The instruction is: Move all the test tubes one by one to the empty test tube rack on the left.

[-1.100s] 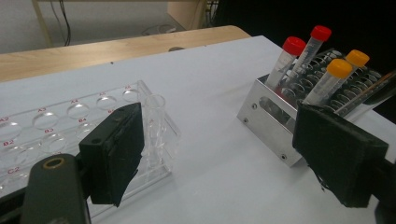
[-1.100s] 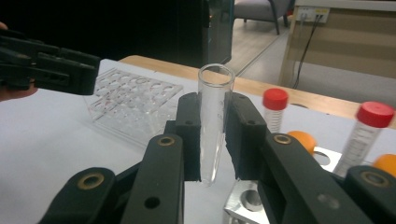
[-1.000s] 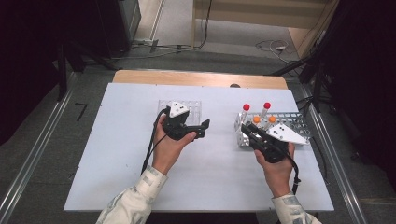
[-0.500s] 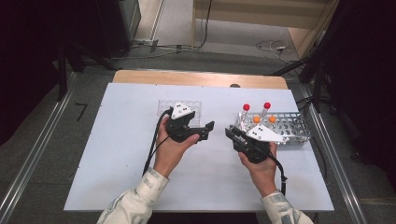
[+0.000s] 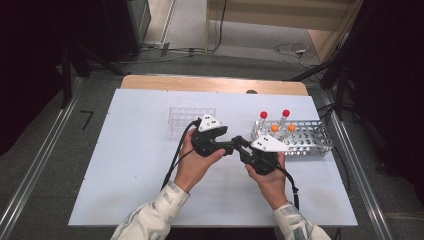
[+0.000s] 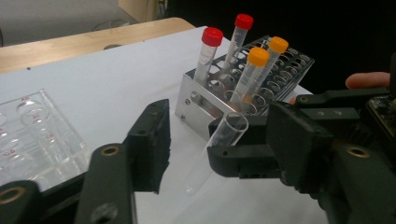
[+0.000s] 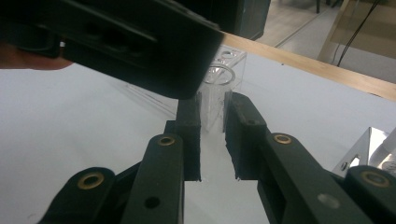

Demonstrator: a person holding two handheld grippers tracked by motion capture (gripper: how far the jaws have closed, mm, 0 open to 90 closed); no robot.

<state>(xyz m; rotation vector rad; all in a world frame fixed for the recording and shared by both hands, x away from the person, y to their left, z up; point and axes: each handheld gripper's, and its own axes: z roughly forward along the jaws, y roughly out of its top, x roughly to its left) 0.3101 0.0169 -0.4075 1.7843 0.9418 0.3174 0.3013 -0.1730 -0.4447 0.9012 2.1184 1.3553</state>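
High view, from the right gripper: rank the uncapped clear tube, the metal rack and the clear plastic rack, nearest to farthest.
From the right gripper:
1. Uncapped clear tube, between its jaws.
2. Metal rack, just behind it to the right.
3. Clear plastic rack, farther left, beyond the left gripper.

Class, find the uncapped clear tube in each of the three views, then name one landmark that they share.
High view: too small to make out, at the jaw tips of the right gripper, mid-table.
Left gripper view: the clear tube slants at centre, clamped in the right gripper's jaws.
Right gripper view: upper centre, between the jaws.
Shared landmark: the clear plastic rack.
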